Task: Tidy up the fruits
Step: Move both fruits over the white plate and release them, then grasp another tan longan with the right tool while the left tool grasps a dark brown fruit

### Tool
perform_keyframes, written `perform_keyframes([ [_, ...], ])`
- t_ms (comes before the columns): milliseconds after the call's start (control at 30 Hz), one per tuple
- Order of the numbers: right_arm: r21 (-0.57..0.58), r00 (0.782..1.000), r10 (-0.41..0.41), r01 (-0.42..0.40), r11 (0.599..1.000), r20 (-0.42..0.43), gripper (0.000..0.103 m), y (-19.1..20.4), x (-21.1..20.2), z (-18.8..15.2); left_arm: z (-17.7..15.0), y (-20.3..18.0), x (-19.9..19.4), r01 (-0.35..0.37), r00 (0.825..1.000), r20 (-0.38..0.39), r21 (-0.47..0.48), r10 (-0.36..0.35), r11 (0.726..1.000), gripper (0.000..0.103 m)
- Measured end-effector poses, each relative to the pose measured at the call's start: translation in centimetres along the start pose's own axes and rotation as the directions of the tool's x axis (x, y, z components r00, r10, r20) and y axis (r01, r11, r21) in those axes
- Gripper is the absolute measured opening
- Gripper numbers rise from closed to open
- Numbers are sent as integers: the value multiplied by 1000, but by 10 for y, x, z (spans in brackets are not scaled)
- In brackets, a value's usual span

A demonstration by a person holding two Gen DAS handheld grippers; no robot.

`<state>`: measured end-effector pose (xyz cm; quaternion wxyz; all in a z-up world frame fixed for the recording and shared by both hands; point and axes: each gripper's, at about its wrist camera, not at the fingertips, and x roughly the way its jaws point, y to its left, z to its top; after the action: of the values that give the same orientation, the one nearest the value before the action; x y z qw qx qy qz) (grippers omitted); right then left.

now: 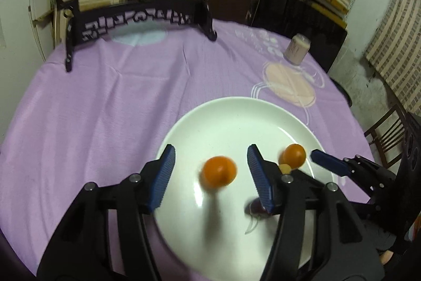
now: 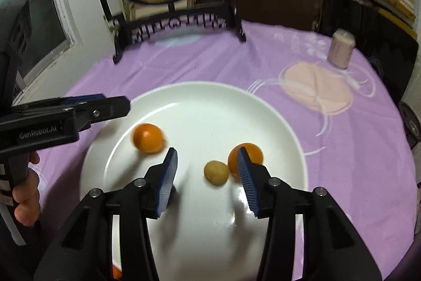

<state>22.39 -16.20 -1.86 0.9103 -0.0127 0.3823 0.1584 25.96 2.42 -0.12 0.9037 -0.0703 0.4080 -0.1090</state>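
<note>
A white plate lies on the purple tablecloth and also shows in the right wrist view. An orange fruit, blurred, lies on the plate between the open fingers of my left gripper; it shows at the plate's left in the right wrist view. A second orange fruit and a small yellowish fruit lie together further right. A dark fruit sits partly hidden behind my left gripper's right finger. My right gripper is open and empty above the plate.
A black carved stand with a round painted screen stands at the table's far edge. A small pale bottle stands far right. Shelves and a wooden chair lie beyond the table. My left gripper also shows in the right wrist view.
</note>
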Motion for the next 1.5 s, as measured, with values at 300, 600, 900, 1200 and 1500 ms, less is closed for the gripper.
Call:
perform_keyframes([
  [300, 35, 994, -34, 31, 999, 102, 50, 6, -81, -61, -63, 6, -64, -52, 993, 101, -19, 54, 998, 64],
  [600, 143, 998, -33, 41, 989, -61, 51, -2, -119, -142, -171, 20, -105, -9, 1000, -20, 6, 9, 1000, 64],
  [900, 162, 994, 49, -33, 986, -99, 51, 0, -112, -160, -195, 22, -117, -2, 999, -44, 3, 2, 1000, 73],
  [1200, 151, 982, 102, -79, 985, -157, 34, 7, -78, -154, -194, 15, -117, 7, 999, -53, 31, -5, 999, 75],
  [1500, 148, 988, 66, -44, 988, -142, 24, 6, -88, -155, -195, 6, -98, 8, 995, -104, 49, -3, 999, 73],
])
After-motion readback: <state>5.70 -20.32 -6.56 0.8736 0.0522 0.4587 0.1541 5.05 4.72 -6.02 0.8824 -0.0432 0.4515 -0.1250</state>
